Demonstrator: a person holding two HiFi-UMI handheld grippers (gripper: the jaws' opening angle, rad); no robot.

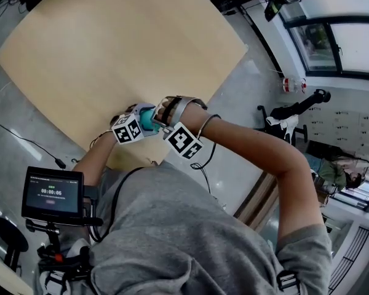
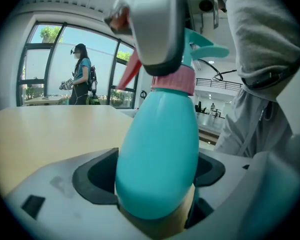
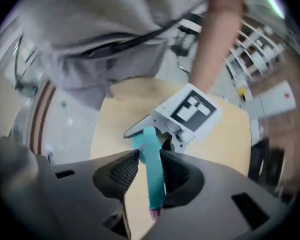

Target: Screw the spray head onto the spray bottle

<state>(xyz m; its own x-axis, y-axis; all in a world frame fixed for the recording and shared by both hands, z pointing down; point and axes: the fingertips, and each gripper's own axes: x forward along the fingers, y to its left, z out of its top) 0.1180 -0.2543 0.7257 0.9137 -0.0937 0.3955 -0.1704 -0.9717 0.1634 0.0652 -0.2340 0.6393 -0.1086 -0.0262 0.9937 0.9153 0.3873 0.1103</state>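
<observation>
The teal spray bottle (image 2: 160,149) stood in the centre of the left gripper view. Its rounded base was wedged between the left tongs (image 2: 157,176) at the bottom, and both dark pads pressed on its body. Its long axis ran up the frame and leaned slightly right, narrowing to a pink collar (image 2: 172,79) at the neck. Above the collar sat the spray head (image 2: 205,46), with a teal tip jutting toward the upper right. A grey finger of the other gripper covered most of it. A pinkish strip slanted down to the left beside the neck.

In the right gripper view the right tongs (image 3: 149,166) were closed on the spray head. Its narrow teal part ran top to bottom between the ribbed pads. Beyond it, at centre right, was the left gripper's marker cube (image 3: 192,109).

In the head view both grippers met at the lower edge of the pale wooden desk (image 1: 123,48), with the bottle a small teal patch between them. The person's grey shirt (image 1: 184,238) filled the bottom of the frame. A small screen (image 1: 52,194) stood at lower left. Another person (image 2: 81,74) stood by the windows at the upper left of the left gripper view.
</observation>
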